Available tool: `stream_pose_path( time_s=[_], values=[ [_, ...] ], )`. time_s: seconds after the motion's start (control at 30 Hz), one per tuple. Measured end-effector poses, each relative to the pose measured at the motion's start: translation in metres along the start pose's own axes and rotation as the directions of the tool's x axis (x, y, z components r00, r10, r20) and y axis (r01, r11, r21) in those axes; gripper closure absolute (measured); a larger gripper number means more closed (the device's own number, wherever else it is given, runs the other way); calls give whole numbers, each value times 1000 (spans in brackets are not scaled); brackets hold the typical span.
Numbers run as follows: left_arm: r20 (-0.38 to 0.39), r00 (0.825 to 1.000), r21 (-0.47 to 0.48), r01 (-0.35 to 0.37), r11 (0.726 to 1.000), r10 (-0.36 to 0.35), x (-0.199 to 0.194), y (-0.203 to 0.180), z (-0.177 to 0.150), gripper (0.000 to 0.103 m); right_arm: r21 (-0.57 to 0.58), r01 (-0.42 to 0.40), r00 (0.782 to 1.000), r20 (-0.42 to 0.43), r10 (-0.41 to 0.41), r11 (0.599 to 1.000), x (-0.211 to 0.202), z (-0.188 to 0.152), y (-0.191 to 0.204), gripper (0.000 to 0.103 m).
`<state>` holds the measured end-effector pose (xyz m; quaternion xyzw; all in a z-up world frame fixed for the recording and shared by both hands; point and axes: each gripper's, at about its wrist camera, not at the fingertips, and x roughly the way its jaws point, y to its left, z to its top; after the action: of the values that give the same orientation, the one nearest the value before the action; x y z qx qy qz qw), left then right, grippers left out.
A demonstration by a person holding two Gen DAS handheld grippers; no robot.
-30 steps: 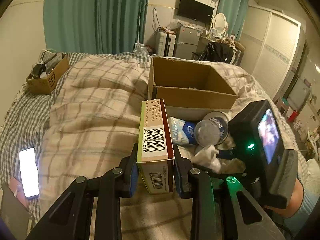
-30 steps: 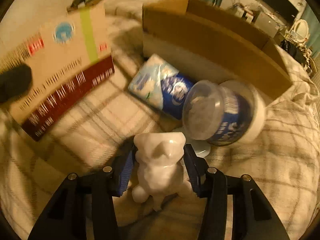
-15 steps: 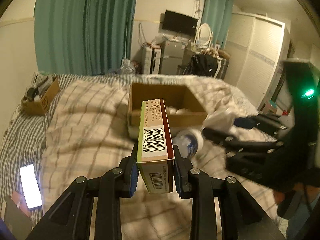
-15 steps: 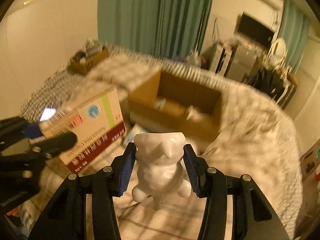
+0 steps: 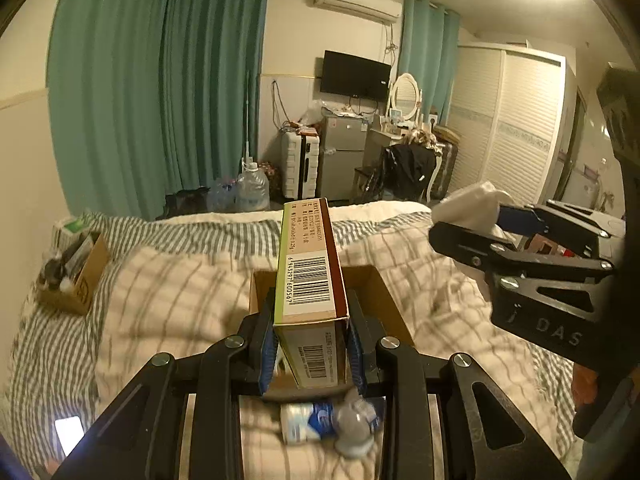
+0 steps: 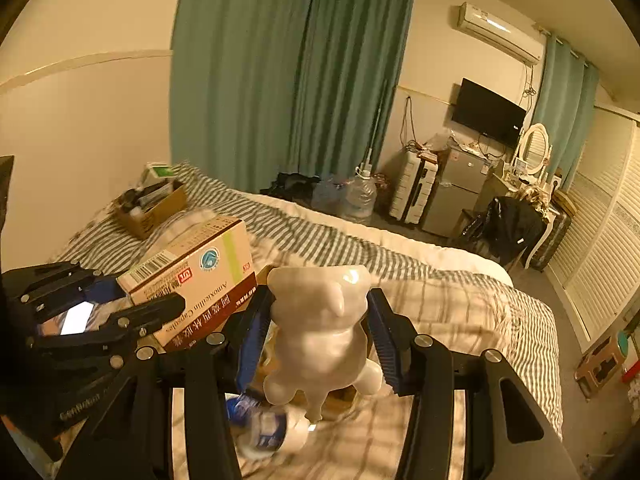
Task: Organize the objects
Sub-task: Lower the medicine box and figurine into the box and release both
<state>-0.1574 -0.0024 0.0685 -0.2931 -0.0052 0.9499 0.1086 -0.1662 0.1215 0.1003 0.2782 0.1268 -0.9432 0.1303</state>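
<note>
You are in the carry step: both tools are loaded and lifted above the bed (image 5: 168,288), with the open cardboard box (image 5: 384,292) below and ahead of them. Your left tool (image 5: 310,354) is clamped on the flat sides of an amoxicillin medicine carton (image 5: 310,264); your right tool (image 6: 316,340) is clamped on a white bear figurine (image 6: 320,328), pads pressed against its sides.

In the left wrist view the carton's long axis runs straight away from you toward 12 o'clock, barcode edge up, its far end projecting over the cardboard box. In the right wrist view the figurine stands upright, head at 12 o'clock and feet at 6, with what looks like its snout facing you.

A judgement on the next move: bring each tool over the box mouth, lower until the item is inside the walls, then open. The carton is long, so tip its far end down or line it up with the box's longer side before you let go.

A lidded jar (image 5: 354,428) and a blue-and-white packet (image 5: 304,424) lie on the bed at 6 o'clock, outside the box, not yet sorted.
</note>
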Motion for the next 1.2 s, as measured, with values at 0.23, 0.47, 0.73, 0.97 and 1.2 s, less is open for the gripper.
stream_pose_path(
  time_s=[0.23,0.47,0.73,0.97,1.2],
  values=[
    [-75,997,20,-22,1000,24,81,1,12,74,48,15,998,-63,-12,999,86,23,-38,55],
    [-186,982,36,-32,999,38,157,6,-16,74,71,-28,982,-185,40,997,175,-9,-51,55],
    [-295,955,3,7,1000,-6,200,17,-51,74,81,-58,959,-272,78,995,235,-58,-52,55],
    [-341,939,-72,21,997,-45,199,19,-57,70,115,-61,969,-230,86,992,221,-57,-59,40],
    [-270,963,-35,-23,999,13,143,15,-42,33,113,-1,987,-162,19,994,155,-40,-71,36]
  ],
)
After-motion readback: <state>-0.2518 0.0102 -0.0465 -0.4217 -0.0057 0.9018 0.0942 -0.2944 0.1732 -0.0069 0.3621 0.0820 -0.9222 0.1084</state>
